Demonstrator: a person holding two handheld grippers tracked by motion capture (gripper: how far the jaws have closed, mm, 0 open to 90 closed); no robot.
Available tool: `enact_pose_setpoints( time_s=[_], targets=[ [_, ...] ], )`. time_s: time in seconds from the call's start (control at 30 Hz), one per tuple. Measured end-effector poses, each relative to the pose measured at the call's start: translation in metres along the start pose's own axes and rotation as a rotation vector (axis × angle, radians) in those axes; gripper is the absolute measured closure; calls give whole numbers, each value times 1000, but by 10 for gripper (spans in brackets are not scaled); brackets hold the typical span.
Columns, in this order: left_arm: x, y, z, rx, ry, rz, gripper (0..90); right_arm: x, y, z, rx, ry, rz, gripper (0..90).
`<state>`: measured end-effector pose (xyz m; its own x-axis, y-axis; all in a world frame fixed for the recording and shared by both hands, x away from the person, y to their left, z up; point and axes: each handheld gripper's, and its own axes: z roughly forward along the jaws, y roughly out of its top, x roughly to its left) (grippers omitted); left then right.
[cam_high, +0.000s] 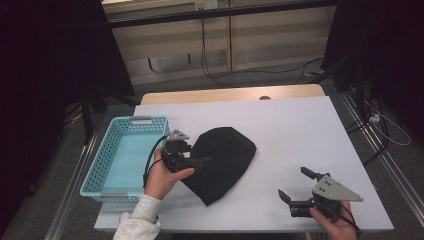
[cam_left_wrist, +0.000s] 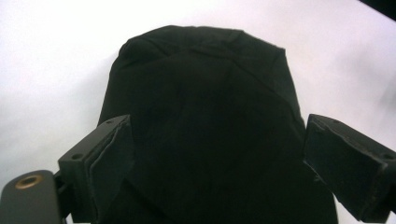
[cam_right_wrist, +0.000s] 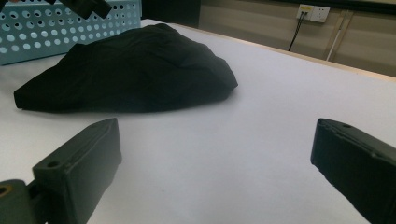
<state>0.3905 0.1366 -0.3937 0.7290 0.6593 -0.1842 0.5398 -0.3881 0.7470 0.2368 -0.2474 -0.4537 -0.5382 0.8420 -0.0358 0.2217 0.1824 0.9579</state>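
The left tool (cam_high: 200, 162), jaws spread, hovers at the black cloth's (cam_high: 222, 162) edge; the right tool (cam_high: 296, 186) rests spread, well apart.

High view overhead, gripper views low, sharing black cloth (cam_high: 220, 162)

A white sheet is covering the desk (cam_high: 290, 125), leaving a strip of pale wood showing along its far edge. Beyond it, beige wall panels (cam_high: 260, 40) are standing above a grey floor (cam_high: 240, 82), where black cables (cam_high: 210, 70) are trailing. Dark curtains (cam_high: 55, 50) are hanging at both sides.
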Motion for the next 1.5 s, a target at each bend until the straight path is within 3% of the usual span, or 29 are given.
enact_pose_setpoints(
  time_s=[0.2,0.43,0.53,0.6,0.8,1.2,1.5],
  targets=[
    [2,-10,0,-11,11,-27,87,1,0,4,10,15,-7,8],
    [6,-19,2,-9,30,-18,81,2,-1,5,26,22,-8,7],
    [7,-21,0,-26,28,-41,72,3,0,4,20,17,0,7],
    [7,-24,0,-26,29,-35,69,5,2,4,16,17,5,4],
    [9,-28,-2,-35,37,-54,64,10,7,16,47,35,-12,3],
    [9,-28,-4,-44,55,-41,65,20,14,34,100,43,-44,10],
    [10,-29,0,-31,58,-31,70,22,14,36,103,57,-19,15]
  ],
)
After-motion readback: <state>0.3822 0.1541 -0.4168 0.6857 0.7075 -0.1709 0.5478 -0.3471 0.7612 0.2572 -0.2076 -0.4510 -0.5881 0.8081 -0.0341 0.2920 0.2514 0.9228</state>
